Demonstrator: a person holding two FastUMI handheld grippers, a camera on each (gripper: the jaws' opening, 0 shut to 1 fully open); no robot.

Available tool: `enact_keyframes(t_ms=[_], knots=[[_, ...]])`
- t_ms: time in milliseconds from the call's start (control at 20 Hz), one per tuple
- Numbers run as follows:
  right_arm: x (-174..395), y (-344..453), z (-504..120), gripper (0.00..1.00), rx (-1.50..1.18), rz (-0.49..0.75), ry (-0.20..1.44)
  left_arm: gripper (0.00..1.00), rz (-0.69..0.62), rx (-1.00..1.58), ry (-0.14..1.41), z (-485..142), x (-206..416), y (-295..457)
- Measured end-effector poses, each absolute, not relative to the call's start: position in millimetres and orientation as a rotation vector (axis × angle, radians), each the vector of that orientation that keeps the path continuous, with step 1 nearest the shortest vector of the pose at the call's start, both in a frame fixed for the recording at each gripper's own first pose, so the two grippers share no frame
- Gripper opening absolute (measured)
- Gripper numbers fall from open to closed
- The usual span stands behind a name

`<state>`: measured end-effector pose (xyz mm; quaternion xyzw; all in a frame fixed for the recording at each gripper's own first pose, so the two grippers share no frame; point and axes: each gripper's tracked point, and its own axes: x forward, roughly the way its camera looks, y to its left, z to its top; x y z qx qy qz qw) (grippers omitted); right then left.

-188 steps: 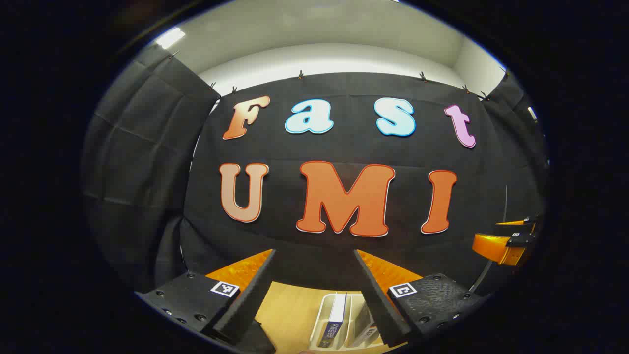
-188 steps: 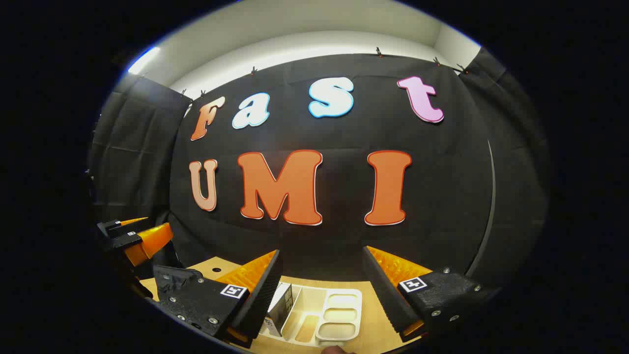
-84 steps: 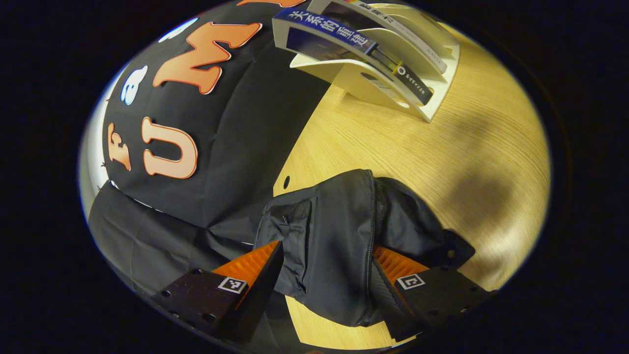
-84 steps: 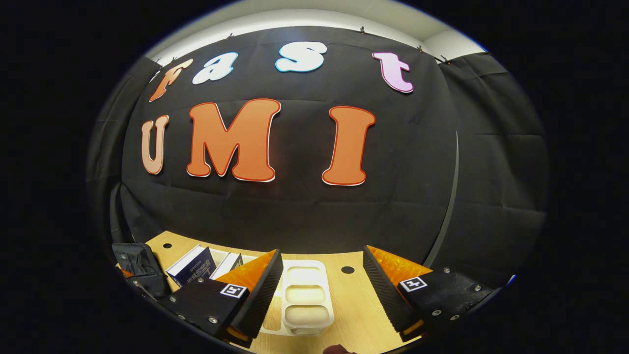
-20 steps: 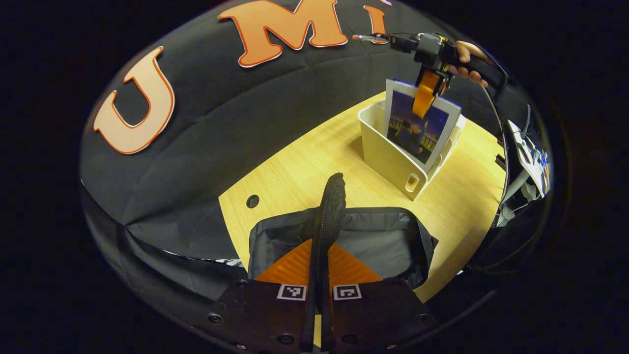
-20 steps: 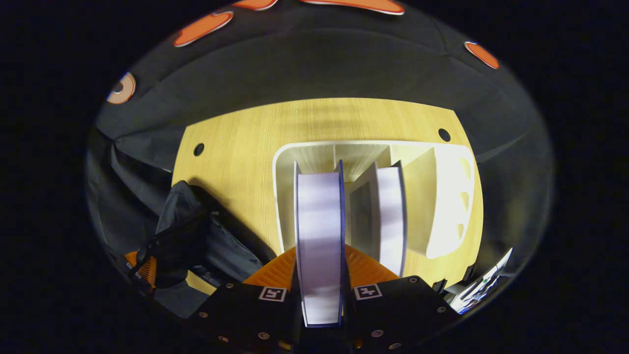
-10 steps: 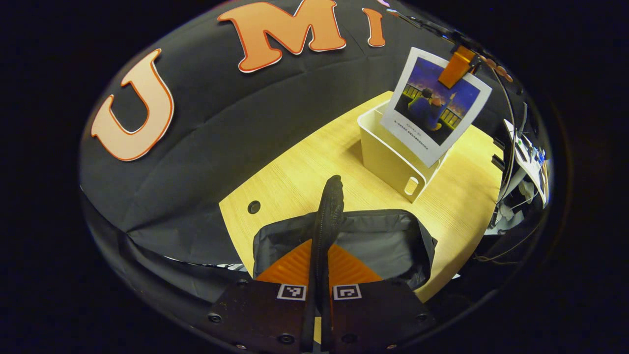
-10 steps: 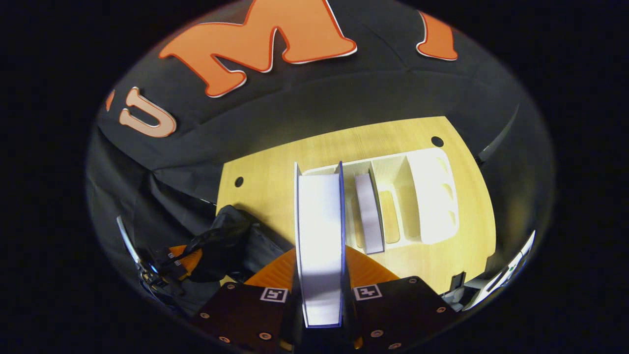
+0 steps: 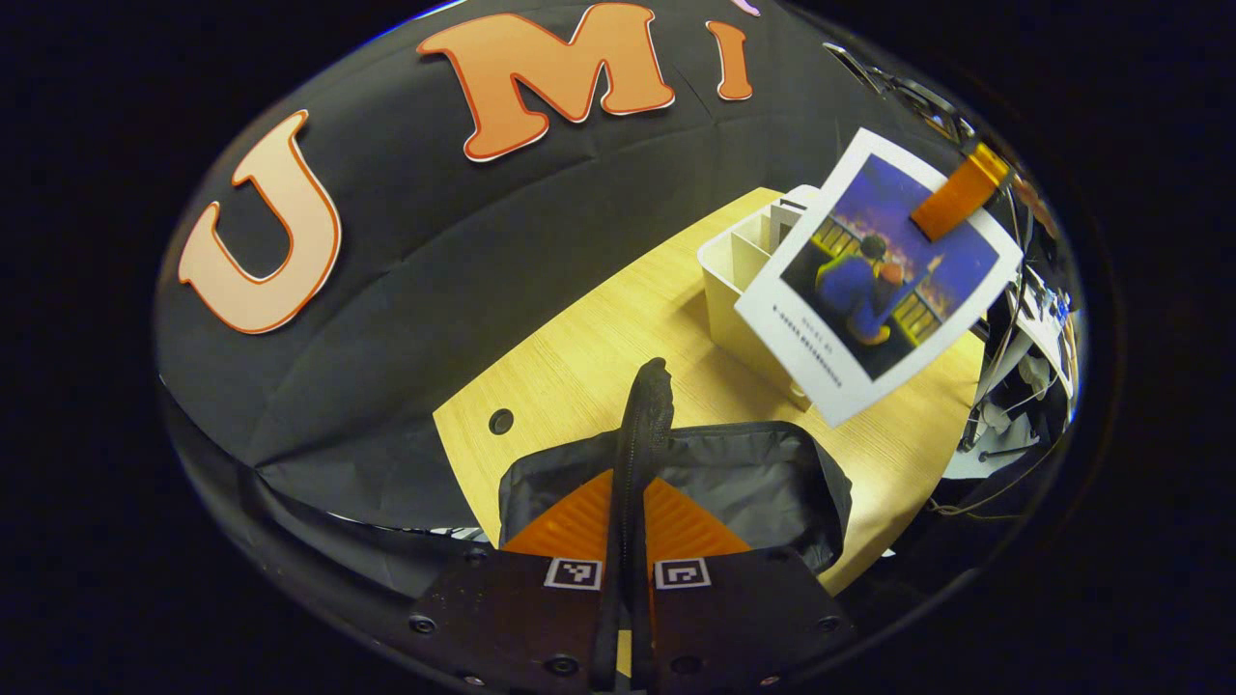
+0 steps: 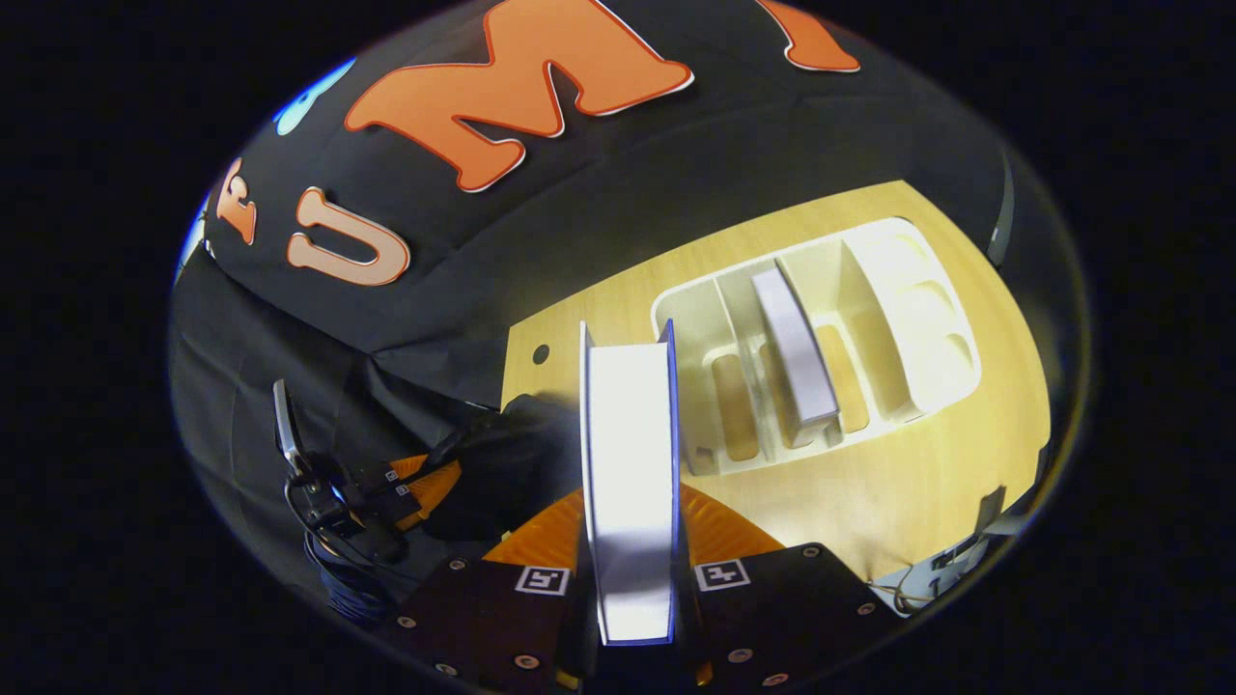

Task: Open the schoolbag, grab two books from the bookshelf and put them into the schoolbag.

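In the left gripper view, our left gripper (image 9: 628, 541) is closed tight on the edge of the schoolbag (image 9: 753, 483), with both fingers pinching the black strip of cloth that sticks up between them. The bag sits open on the tabletop (image 9: 599, 328), and we can see its grey inside. To the right stands the white bookshelf (image 9: 734, 280). In front of it, up in the air, hangs a book (image 9: 879, 275) with a blue picture on its cover. An orange finger of our right gripper (image 9: 956, 193) pinches its top edge.

In the right gripper view, our right gripper (image 10: 632, 569) is closed on that book (image 10: 628, 483), and we see its white page edge between the fingers. Our left gripper (image 10: 410, 487) shows at the far left, touching the dark bag (image 10: 502, 454). To the right, one more book (image 10: 797, 357) stands in the bookshelf (image 10: 908, 319).
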<state>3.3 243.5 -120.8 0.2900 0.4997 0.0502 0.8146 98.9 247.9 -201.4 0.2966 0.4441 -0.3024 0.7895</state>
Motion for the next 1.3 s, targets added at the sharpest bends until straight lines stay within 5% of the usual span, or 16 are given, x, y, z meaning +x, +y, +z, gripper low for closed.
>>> enact_keyframes(t_ms=[650,1300], knots=[[1,350,-208,0.33,0.812,0.232,1.049,0.06,-0.602,0.566,0.936,-189,93,225],[38,428,-277,0.32,1.004,0.186,1.005,0.04,-0.627,0.475,0.932,-189,70,204]])
